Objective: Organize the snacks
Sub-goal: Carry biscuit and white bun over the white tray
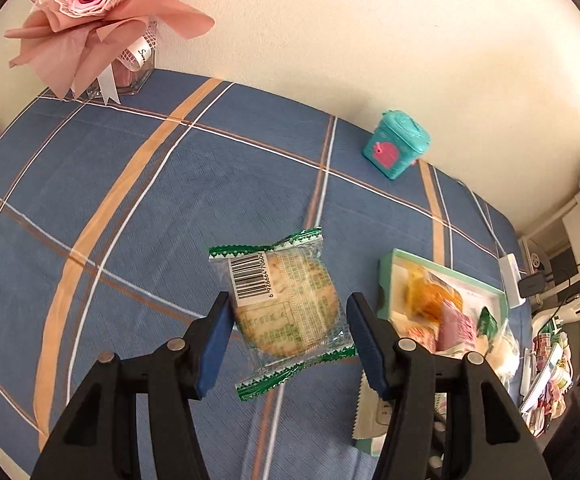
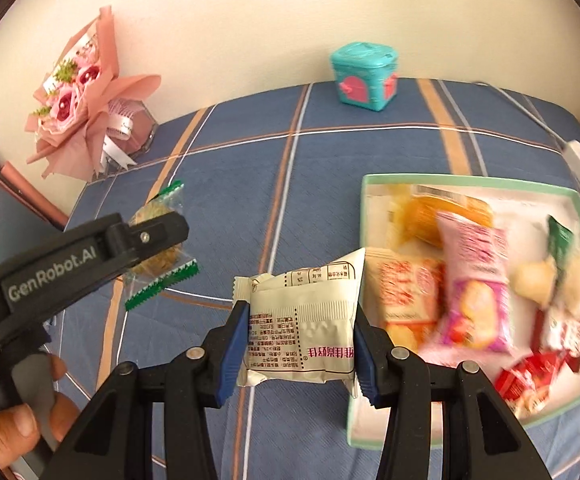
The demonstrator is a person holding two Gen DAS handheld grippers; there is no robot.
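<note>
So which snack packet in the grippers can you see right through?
The clear, green-edged wrapper with a round cracker, held by the left gripper. The right gripper holds a cream-white printed packet that hides its contents.

The left gripper [image 1: 287,334] points steeply down, its blue pads [image 1: 215,344] pressed on either side of a clear-wrapped round cracker [image 1: 290,304], which it holds off the surface. The right gripper [image 2: 300,350] tilts down likewise, its pads [image 2: 231,354] clamped on the two sides of a white snack packet [image 2: 304,324]. In the right wrist view a bare hand [image 2: 21,420] at lower left wraps the left gripper's handle, fingers curled around its grey trigger.
</note>
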